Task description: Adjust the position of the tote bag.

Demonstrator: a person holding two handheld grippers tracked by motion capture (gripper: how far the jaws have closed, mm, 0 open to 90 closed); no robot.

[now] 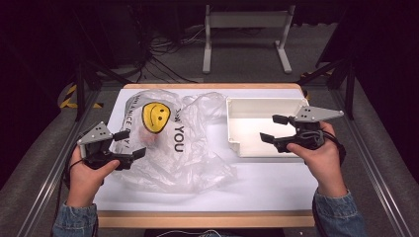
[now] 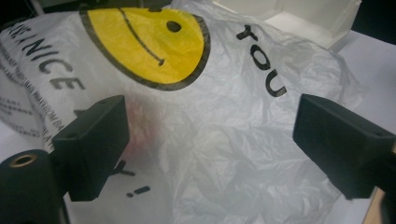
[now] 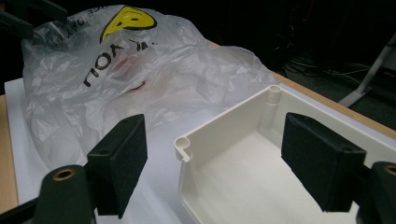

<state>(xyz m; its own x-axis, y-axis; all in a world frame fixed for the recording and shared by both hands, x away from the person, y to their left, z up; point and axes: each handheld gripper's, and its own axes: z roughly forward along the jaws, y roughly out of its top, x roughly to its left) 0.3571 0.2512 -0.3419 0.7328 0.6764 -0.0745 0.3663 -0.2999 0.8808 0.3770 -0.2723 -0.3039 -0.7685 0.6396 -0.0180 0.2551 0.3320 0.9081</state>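
table [image 1: 276, 182] | white top | on it: plastic bag [image 1: 173, 148], white tray [image 1: 257, 121]

Left tongs [image 1: 129, 144]: black body, two black block-shaped jaws, grey three-cornered plate on top with small dark holes. Right tongs [image 1: 271, 128]: same black build, grey three-cornered plate, likewise dotted. Black cable trails from each along wrist. Left gripper view: jaw pads [image 2: 95, 142] matte black, rectangular, small hole on top face; brass-coloured ring set in round black boss below. Right gripper view: pads [image 3: 122, 161] look faintly textured, possibly foam; same brass ring. Both forearms wear blue denim sleeves with buttoned cuffs.
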